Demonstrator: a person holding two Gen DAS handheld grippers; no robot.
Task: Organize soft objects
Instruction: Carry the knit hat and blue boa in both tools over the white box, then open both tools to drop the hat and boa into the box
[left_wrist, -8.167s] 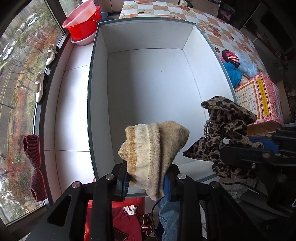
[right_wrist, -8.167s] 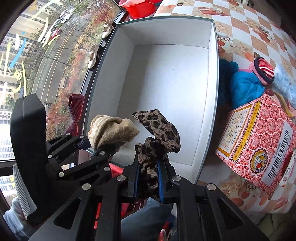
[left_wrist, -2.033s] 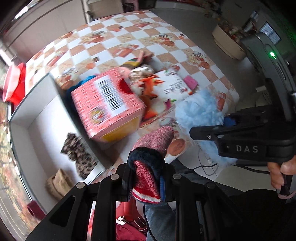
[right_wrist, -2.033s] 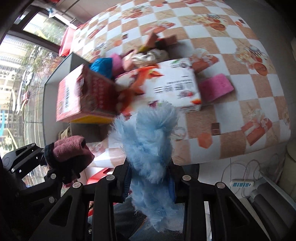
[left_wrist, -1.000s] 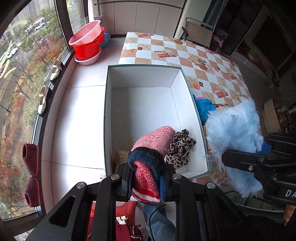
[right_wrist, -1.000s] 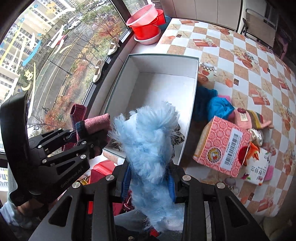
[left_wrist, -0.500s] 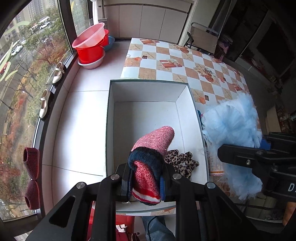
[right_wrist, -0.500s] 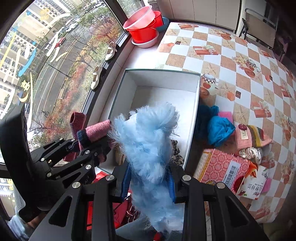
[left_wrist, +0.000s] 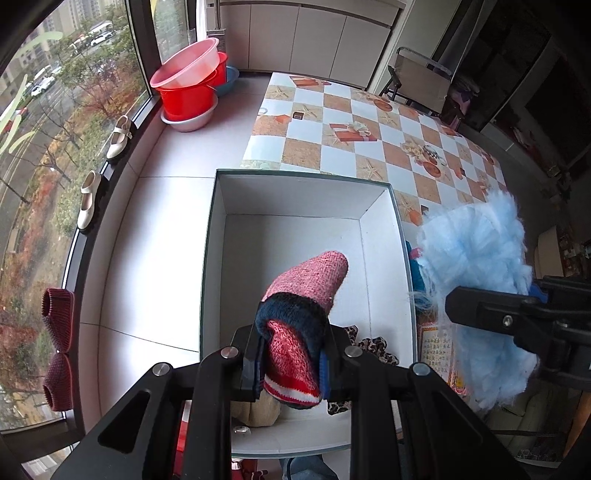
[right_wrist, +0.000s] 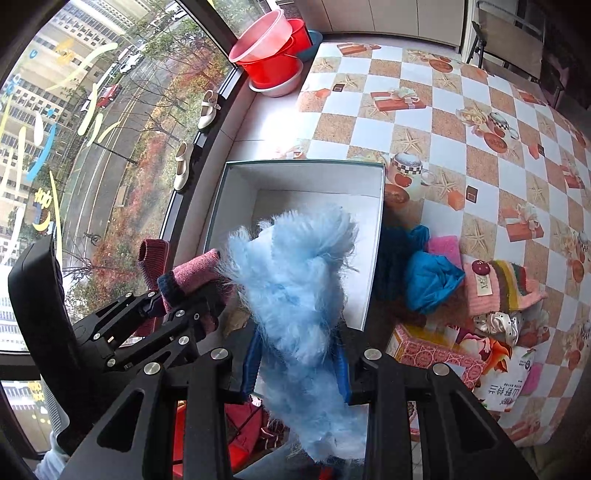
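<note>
Sock (left_wrist: 306, 288) sits clenched in our left gripper (left_wrist: 291, 363) above the white box (left_wrist: 218, 258); our right gripper (right_wrist: 295, 363) grasps the blue fluff (right_wrist: 295, 280) beside it. We should lower both well inside the walls — clear of the rim — before letting go.

Stacked red and pink basins (left_wrist: 186, 88) stand far left by the window. Two cream shoes (left_wrist: 119, 137) rest on the sill; maroon slippers (left_wrist: 57, 321) lie nearer. A folding chair (left_wrist: 417, 79) stands far right. The checkered tablecloth (right_wrist: 461, 122) covers the table.
</note>
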